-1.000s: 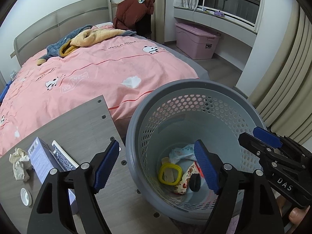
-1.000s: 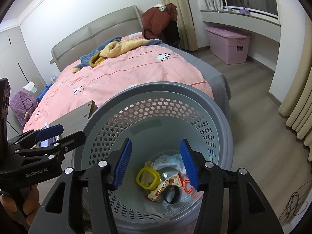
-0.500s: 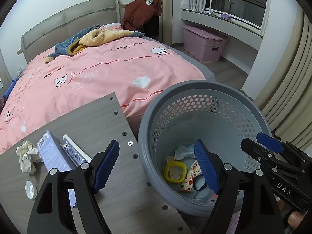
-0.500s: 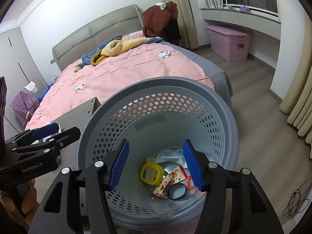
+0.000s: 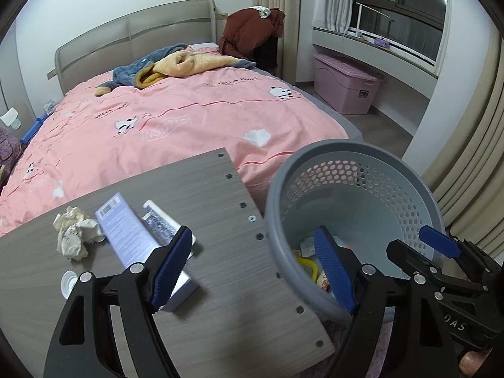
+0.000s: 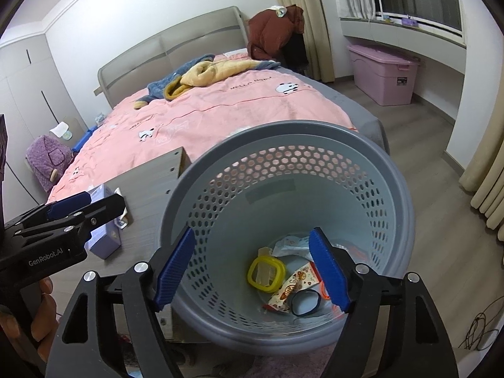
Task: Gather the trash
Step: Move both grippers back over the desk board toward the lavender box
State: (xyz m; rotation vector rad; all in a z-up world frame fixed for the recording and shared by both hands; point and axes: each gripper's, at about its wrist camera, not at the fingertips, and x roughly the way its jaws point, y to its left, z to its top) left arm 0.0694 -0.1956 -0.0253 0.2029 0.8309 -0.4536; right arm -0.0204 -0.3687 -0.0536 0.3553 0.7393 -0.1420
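A grey perforated trash basket (image 5: 371, 170) (image 6: 283, 145) stands beside a grey wooden table (image 5: 204, 195). It holds a yellow ring lid (image 6: 266, 274), a snack wrapper (image 6: 289, 289) and other scraps. On the table lie crumpled paper (image 5: 74, 233), a lilac box (image 5: 126, 236), a blue patterned packet (image 5: 160, 220) and a small white cap (image 5: 67, 282). My left gripper (image 5: 252, 264) is open and empty over the table's right edge. My right gripper (image 6: 252, 271) is open and empty above the basket's mouth.
A bed with a pink cover (image 5: 176, 116) lies behind the table. A pink storage bin (image 5: 346, 85) stands by the window wall. Curtains (image 5: 472, 163) hang at the right. A cable (image 6: 475, 330) lies on the wood floor.
My left gripper has moved left and back from above the basket to over the table's right edge. My right gripper has risen slightly, staying above the basket.
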